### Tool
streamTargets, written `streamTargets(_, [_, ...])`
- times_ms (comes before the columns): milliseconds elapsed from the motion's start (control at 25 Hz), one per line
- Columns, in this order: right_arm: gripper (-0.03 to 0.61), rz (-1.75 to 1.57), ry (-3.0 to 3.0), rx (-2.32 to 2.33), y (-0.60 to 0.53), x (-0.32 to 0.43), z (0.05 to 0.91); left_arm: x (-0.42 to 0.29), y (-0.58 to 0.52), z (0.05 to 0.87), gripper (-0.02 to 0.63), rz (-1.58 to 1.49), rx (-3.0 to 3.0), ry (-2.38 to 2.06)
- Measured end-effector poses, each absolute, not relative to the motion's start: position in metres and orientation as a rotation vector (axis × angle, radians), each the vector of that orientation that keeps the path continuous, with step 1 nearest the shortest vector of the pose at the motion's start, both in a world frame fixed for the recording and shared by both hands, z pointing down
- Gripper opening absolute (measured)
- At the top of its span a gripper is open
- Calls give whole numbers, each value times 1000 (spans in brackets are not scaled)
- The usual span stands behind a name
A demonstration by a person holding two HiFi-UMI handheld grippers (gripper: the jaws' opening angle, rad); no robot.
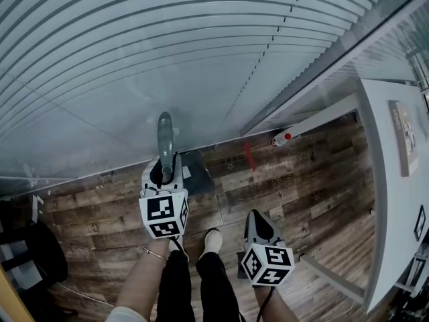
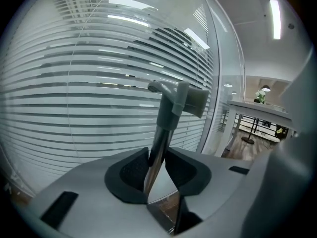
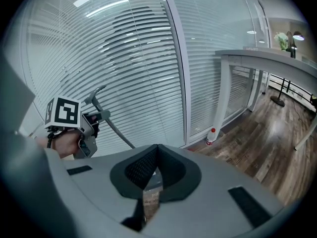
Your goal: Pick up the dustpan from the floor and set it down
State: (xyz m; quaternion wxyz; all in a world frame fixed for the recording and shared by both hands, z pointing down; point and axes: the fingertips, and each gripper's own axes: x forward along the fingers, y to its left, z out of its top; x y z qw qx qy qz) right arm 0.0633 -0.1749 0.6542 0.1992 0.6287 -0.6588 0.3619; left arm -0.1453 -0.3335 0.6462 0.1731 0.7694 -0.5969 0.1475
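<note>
The dustpan has a tall grey handle [image 1: 165, 134] and a dark pan [image 1: 196, 173] that rests on the wood floor against the blinds. My left gripper [image 1: 164, 171] is shut on the handle below its grey top grip [image 2: 190, 100]. In the left gripper view the shiny pole [image 2: 157, 150] runs up between the two dark pads, which press on it from both sides. My right gripper [image 1: 259, 221] hangs lower right, away from the dustpan. Its jaws meet at the tips with nothing between them [image 3: 156, 150]. In the right gripper view the left gripper [image 3: 69, 125] and the slanting handle [image 3: 113, 124] show at the left.
A glass wall with white blinds [image 1: 201, 59] stands right behind the dustpan. A white bottle with a red cap [image 1: 282, 138] lies at the wall's foot. A white table [image 1: 395, 200] fills the right side. The person's legs and a shoe [image 1: 212, 240] are between the grippers. Dark objects [image 1: 37, 253] sit at the left.
</note>
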Motion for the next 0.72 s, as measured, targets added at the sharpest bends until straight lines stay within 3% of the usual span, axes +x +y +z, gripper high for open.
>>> streamTargets(720, [32, 1059, -1841, 1774, -180, 60, 654, -142, -319, 639, 97, 505, 2211, -1687])
